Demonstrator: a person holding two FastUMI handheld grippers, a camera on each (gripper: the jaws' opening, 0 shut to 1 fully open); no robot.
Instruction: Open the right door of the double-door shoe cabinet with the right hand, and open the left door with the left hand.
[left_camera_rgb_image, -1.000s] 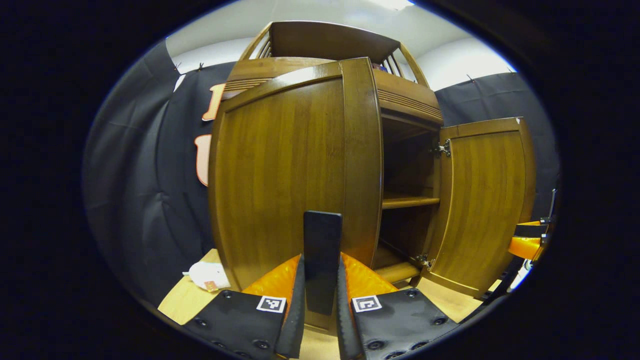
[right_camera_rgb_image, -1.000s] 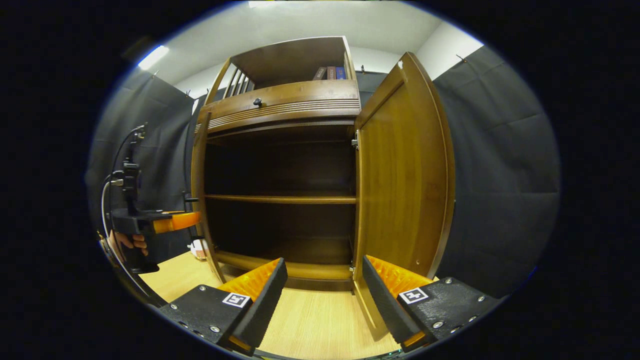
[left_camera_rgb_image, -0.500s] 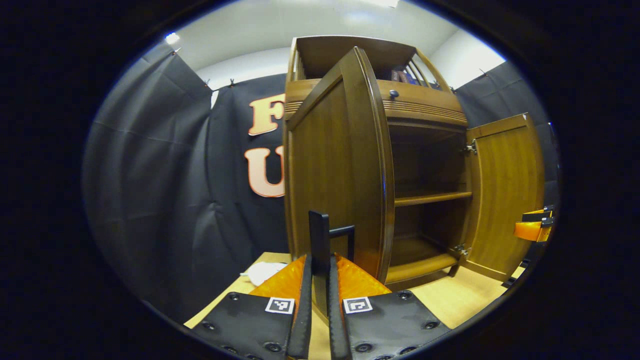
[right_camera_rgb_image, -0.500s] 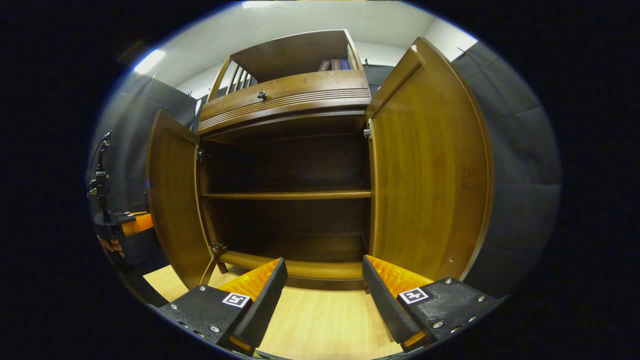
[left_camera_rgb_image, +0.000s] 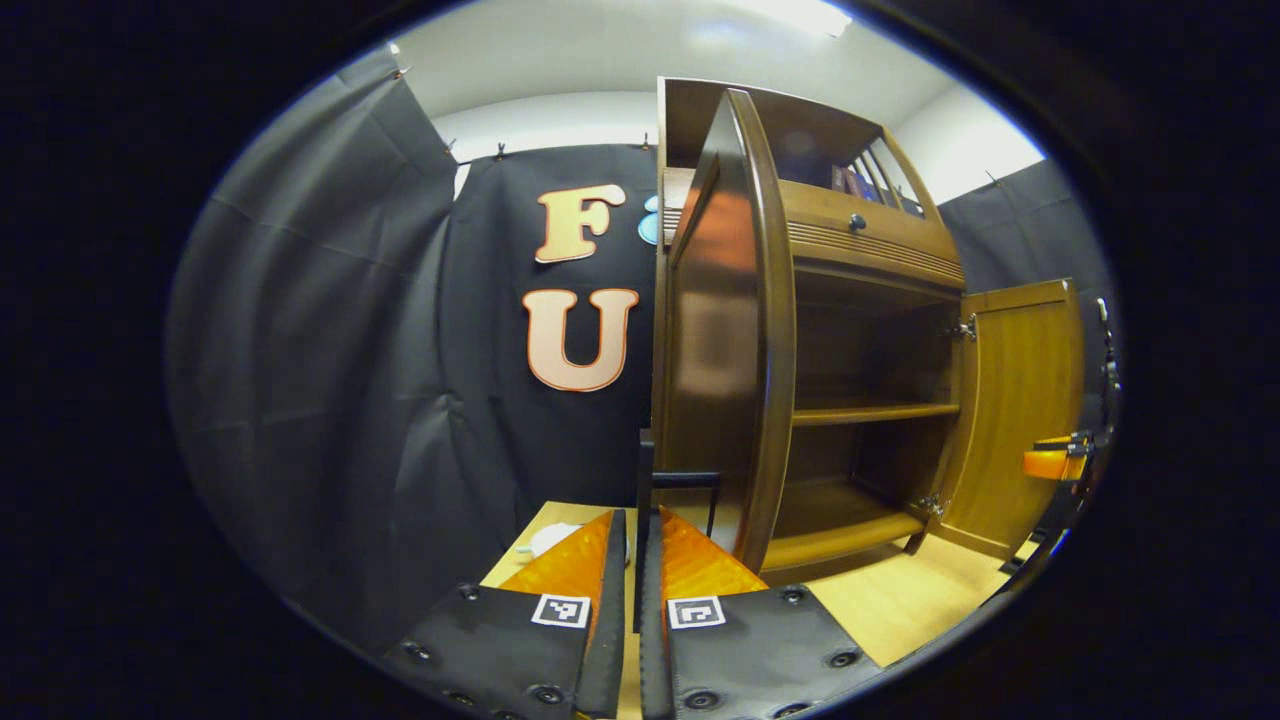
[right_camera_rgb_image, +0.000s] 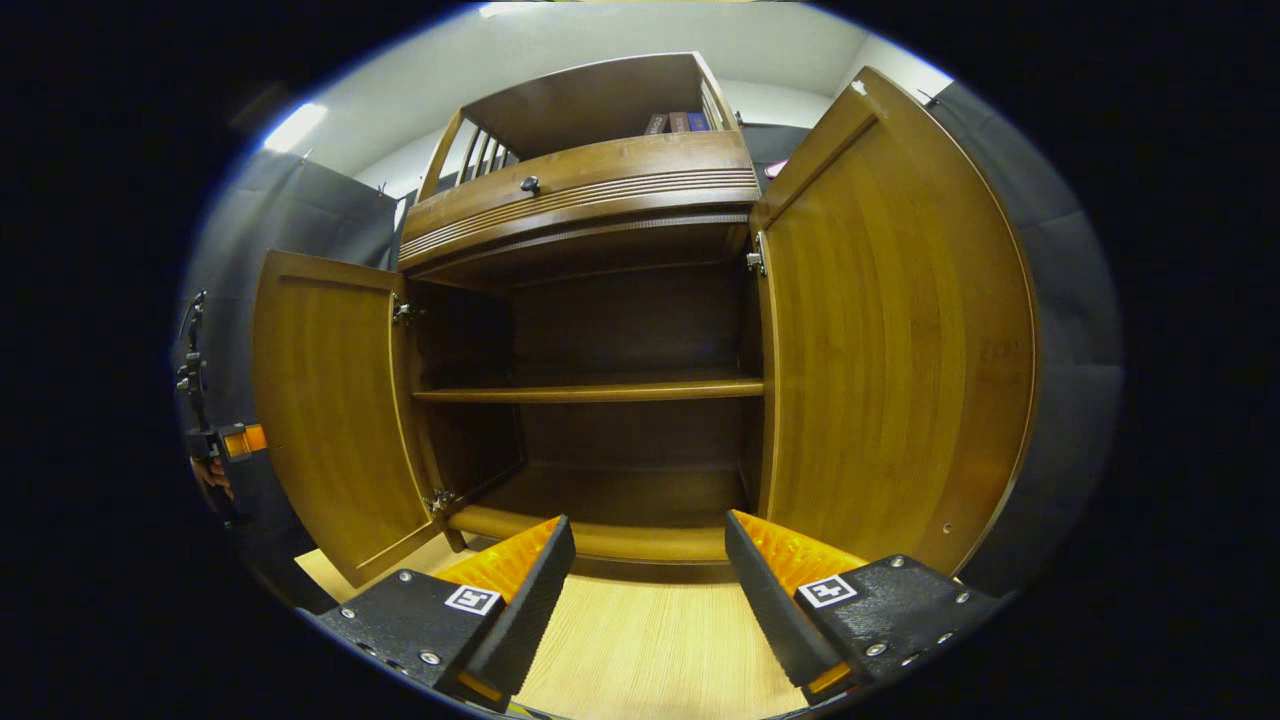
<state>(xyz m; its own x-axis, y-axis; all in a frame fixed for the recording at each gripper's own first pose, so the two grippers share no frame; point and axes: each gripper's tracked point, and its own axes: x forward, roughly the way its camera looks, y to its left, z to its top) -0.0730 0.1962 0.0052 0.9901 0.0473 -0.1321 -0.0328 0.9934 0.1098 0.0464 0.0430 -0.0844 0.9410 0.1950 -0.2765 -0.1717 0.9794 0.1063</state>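
Note:
The wooden shoe cabinet (right_camera_rgb_image: 590, 200) stands with both doors swung out. In the right gripper view the left door (right_camera_rgb_image: 330, 410) and the right door (right_camera_rgb_image: 890, 350) flank two bare shelves (right_camera_rgb_image: 590, 392). My right gripper (right_camera_rgb_image: 650, 560) is open in front of the cabinet's base, touching nothing. In the left gripper view the left door (left_camera_rgb_image: 720, 330) shows almost edge-on, and my left gripper (left_camera_rgb_image: 633, 560) is shut on its black handle (left_camera_rgb_image: 645, 480). The right door (left_camera_rgb_image: 1020, 400) stands open farther off, with the right gripper (left_camera_rgb_image: 1060, 462) beside it. The left gripper (right_camera_rgb_image: 225, 440) and a hand (right_camera_rgb_image: 210, 475) show behind the left door.
Pale wooden floor (right_camera_rgb_image: 650, 650) lies in front of the cabinet. A small white object (left_camera_rgb_image: 550, 538) lies on the floor left of the cabinet. Books (right_camera_rgb_image: 680, 122) sit on the top shelf above a drawer with a dark knob (right_camera_rgb_image: 530, 184). Black cloth walls close in all sides.
My left gripper has pulled the left door from nearly closed to wide open, still holding its handle. The right door has swung a little farther out; the right gripper stays open.

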